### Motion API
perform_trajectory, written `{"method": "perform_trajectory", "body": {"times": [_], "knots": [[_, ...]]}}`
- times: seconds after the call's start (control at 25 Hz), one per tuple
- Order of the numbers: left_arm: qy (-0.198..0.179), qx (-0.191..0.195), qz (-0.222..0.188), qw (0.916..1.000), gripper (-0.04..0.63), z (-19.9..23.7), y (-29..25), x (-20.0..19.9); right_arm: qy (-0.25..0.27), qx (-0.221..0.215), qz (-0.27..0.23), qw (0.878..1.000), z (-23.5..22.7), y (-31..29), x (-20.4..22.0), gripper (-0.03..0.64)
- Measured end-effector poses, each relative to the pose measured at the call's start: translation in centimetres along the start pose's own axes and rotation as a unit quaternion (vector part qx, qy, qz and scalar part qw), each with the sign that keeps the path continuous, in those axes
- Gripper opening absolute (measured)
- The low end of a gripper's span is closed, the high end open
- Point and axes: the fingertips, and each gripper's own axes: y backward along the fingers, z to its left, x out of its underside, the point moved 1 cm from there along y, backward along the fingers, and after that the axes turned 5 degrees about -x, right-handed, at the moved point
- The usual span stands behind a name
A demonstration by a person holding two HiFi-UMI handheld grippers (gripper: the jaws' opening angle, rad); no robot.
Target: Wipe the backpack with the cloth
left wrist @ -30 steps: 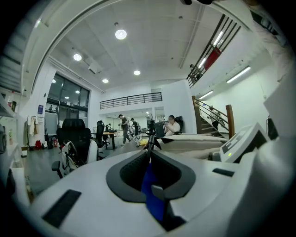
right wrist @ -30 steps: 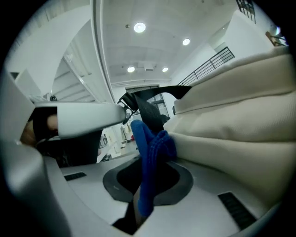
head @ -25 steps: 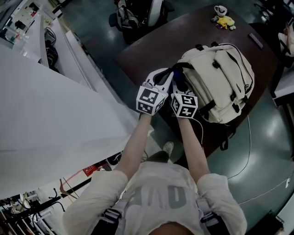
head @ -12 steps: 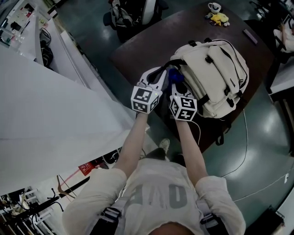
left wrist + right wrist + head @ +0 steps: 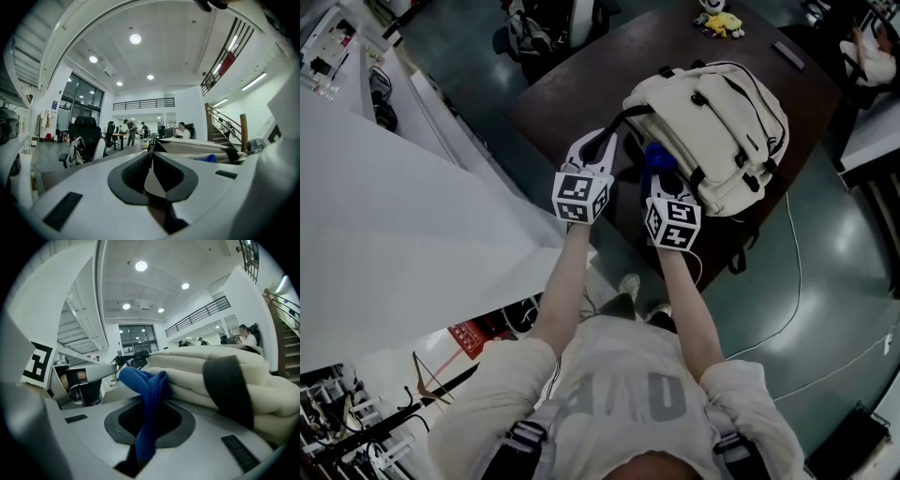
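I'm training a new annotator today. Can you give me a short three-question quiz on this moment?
1. True or false: the right tool is shut on the blue cloth.
2. What does the cloth rest against? A) a laptop B) the cream backpack C) a bucket
3. Fill in: the left tool is shut on the backpack's black ____.
Key: 1 true; 2 B; 3 strap.

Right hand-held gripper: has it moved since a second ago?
Yes. Against the backpack, the right hand-held gripper has drawn back toward the person, blue cloth still clamped.
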Motion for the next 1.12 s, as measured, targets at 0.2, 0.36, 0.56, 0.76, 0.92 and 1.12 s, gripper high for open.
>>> {"method": "perform_trajectory", "body": {"times": [0.2,0.36,0.56,0.76,0.92,1.12], "knots": [[-0.003,-0.009,-0.002,1.0,0.028,-0.9,1.1,-0.3,0.023,0.012,0.014,1.0,-1.5,2.4,0.7,0.038],[0.001,-0.017,-0.002,0.9999,0.028,-1.7,1.8,-0.2,0.031,0.018,0.018,0.999,-2.1,3.6,0.9,0.038],[0.002,-0.026,-0.009,0.9996,0.028,-2.6,2.8,-0.7,0.024,0.026,0.022,0.999,-2.7,5.0,1.5,0.038],[-0.003,-0.033,-0.013,0.9994,0.028,-3.3,3.8,-1.2,0.028,0.039,0.023,0.999,-3.7,7.2,2.4,0.038],[0.003,-0.039,-0.014,0.9991,0.028,-3.9,4.8,-0.9,0.018,0.052,0.025,0.998,-4.8,9.2,3.5,0.039],[0.012,-0.043,-0.012,0.9989,0.028,-4.9,5.6,-0.1,0.006,0.076,0.032,0.997,-7.4,11.9,5.0,0.04]]}}
